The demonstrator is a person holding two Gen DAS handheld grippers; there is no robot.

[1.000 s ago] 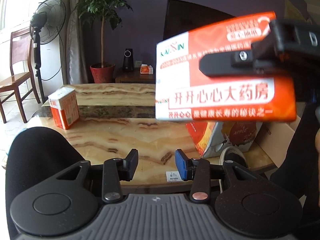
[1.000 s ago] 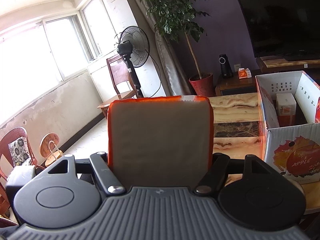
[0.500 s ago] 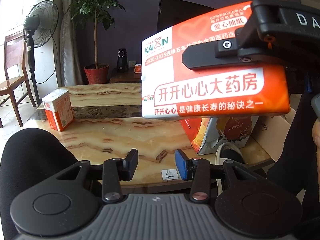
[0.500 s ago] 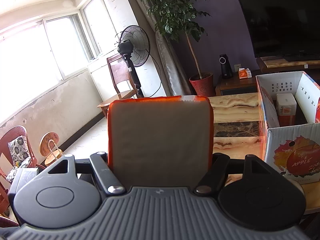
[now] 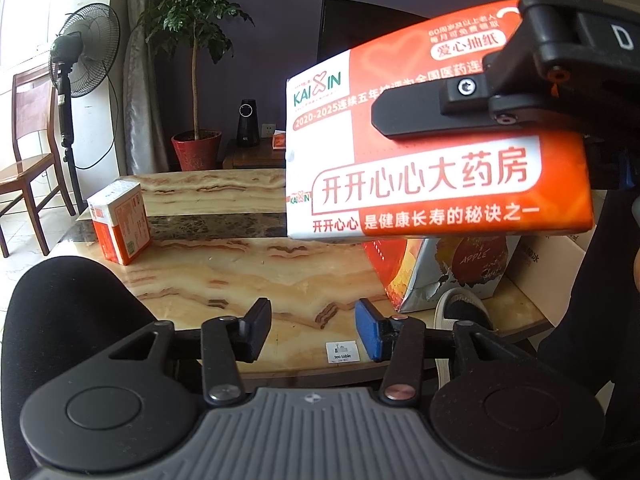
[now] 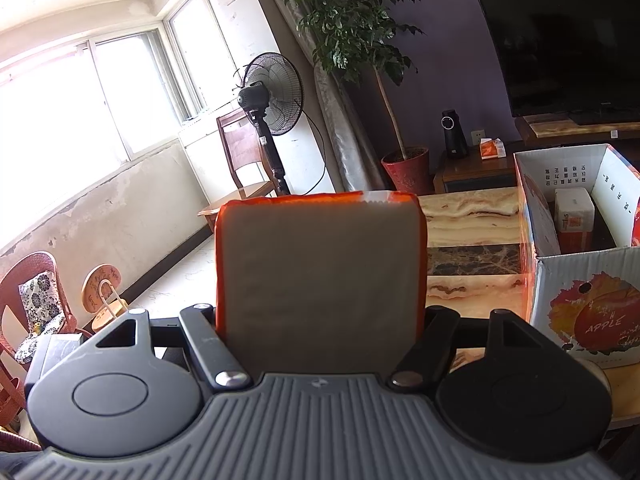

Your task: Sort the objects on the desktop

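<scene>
- Right tongs (image 6: 320, 280) clamped on an orange-and-white tissue pack (image 6: 320, 280); both fingers press its sides, pack held up in the air, clear of the counter (image 6: 472, 216).
- From the left wrist view the same tissue pack (image 5: 436, 184) hangs above the apple carton (image 5: 452, 276), one black finger (image 5: 424, 116) of the right tongs lying across its printed face.
- Apple carton (image 6: 580, 256) is the landmark: open-topped, standing on the counter, to the right of the held pack in the right wrist view.
- Inside the carton: one white-and-orange pack (image 6: 574, 216), standing upright against the back wall.
- Left tongs (image 5: 312, 330) empty, jaws opening, nothing between the pads; they point at bare counter (image 5: 240, 280) in front of the carton.
- Second tissue pack (image 5: 119, 222) stands upright on the counter, well apart from the carton, at the far left corner.
- Small white label (image 5: 342, 351) on the counter's near edge, left of the carton.
- Behind the carton: potted plant (image 6: 372, 80), standing fan (image 6: 272, 96), TV (image 6: 568, 36), wooden chair (image 5: 28, 152).
</scene>
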